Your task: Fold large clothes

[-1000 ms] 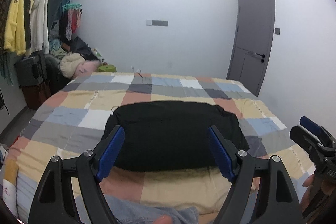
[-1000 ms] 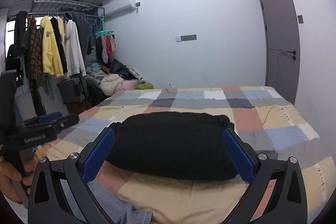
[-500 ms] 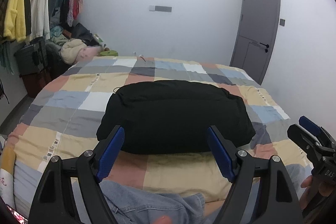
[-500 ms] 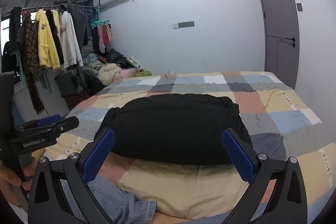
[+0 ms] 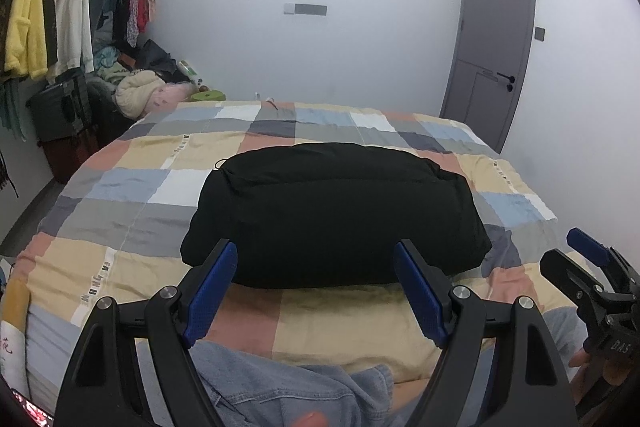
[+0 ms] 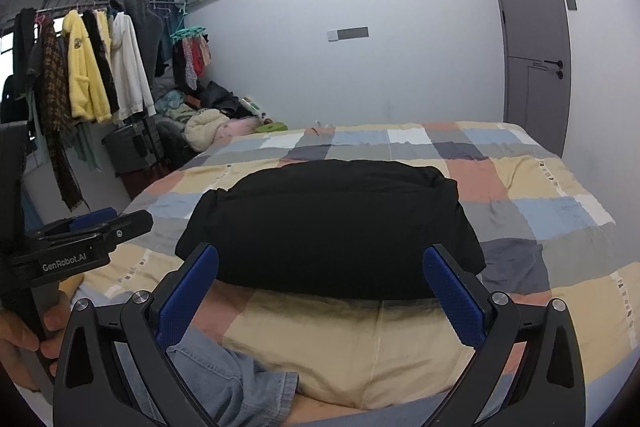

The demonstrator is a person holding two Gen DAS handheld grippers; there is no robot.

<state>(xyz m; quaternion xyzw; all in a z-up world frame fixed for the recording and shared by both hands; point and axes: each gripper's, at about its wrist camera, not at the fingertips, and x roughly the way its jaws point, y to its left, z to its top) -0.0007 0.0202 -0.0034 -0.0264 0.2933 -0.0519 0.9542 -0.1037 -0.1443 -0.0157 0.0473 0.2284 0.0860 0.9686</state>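
A black garment [image 5: 332, 211] [image 6: 332, 227] lies folded into a thick rectangle on the checked bed cover [image 5: 132, 183] [image 6: 560, 227]. My left gripper [image 5: 316, 267] hovers above its near edge, open, nothing between the blue pads [image 5: 210, 287]. My right gripper [image 6: 320, 275] hangs the same way over the near edge, open and empty. A blue denim garment [image 5: 280, 387] [image 6: 216, 375] lies crumpled at the bed's near edge, below both grippers. Each gripper shows at the side of the other's view, the right gripper [image 5: 592, 287] and the left gripper [image 6: 88, 231], each held by a hand.
A clothes rail with hanging jackets [image 6: 88, 67] [image 5: 44, 15] stands at the left, with a heap of clothes [image 6: 204, 119] beside the bed. A grey door [image 5: 492, 47] [image 6: 536, 39] is in the right wall. Bare bed cover surrounds the black garment.
Both grippers have sunk and tipped down toward the bed; the black garment now sits higher and larger in both views. Jaws stayed wide.
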